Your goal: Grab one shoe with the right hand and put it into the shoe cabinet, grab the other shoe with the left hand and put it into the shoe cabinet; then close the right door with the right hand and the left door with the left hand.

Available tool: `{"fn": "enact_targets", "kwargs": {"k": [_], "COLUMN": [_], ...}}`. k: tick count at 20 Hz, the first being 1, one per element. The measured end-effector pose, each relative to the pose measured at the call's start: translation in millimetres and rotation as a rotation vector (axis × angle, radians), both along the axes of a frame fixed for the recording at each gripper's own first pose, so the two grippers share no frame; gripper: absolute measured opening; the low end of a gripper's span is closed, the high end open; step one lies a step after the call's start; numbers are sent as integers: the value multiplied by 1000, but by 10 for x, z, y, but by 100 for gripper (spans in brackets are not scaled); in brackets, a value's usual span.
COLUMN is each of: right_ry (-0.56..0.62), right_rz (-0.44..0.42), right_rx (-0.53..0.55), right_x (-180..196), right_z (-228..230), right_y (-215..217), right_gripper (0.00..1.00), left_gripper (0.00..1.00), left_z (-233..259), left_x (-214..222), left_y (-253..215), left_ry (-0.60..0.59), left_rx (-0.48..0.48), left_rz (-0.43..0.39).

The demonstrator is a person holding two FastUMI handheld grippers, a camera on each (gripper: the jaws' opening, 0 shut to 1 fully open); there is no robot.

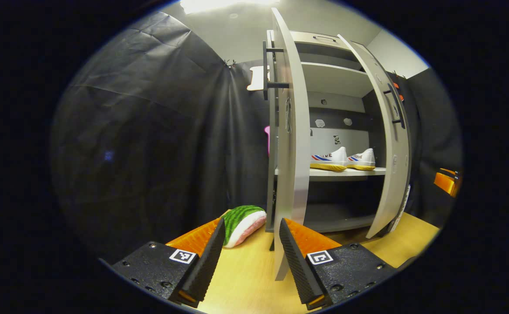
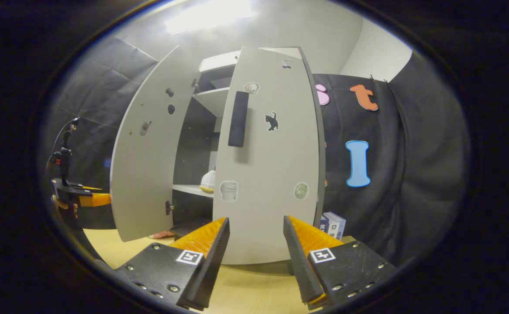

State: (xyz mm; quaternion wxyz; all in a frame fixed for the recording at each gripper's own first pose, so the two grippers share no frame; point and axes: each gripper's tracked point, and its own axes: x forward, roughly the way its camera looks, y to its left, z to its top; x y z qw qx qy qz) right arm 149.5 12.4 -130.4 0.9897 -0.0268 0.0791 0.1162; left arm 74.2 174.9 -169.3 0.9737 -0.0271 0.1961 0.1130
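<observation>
Two white shoes [image 1: 329,159] [image 1: 363,159] stand side by side on the middle shelf of the grey shoe cabinet [image 1: 337,78]. Both doors are open. The left door [image 1: 289,144] stands edge-on right in front of my left gripper [image 1: 252,222], which is open and holds nothing. The door's lower edge shows in the gap close to one of its fingers [image 1: 296,248]. In the right gripper view, the right door [image 2: 267,174] faces my open, empty right gripper [image 2: 256,220], with its black handle [image 2: 238,118] higher up. Part of one shoe [image 2: 208,179] peeks out between the doors.
A watermelon-patterned plush [image 1: 243,222] lies on the wooden table [image 1: 245,274] left of the cabinet. Books [image 2: 333,224] stand to the cabinet's right. The left gripper and the hand holding it [image 2: 73,192] are beside the left door [image 2: 145,152]. Black cloth walls surround the booth.
</observation>
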Motion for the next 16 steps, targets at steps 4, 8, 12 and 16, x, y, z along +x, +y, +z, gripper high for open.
{"fn": "enact_targets", "kwargs": {"k": [4, 8, 12, 16], "right_ry": [-11, -14, -19, -21], "right_rz": [-14, -35, -51, -58], "right_rx": [2, -8, -6, -3], "right_x": [-20, -54, -96, -114], "right_z": [44, 77, 127, 142], "right_y": [-77, -230, -340, -382], "right_gripper": [72, 74, 74, 74], "left_gripper": [77, 77, 77, 77], "left_z": [-35, -54, -101, -87], "left_x": [119, 232, 330, 358], "left_y": [-352, -616, -801, -852], "left_ry": [3, -4, -6, -11], "left_rx": [-24, -37, -72, -75], "left_rz": [-96, -142, -169, -182]}}
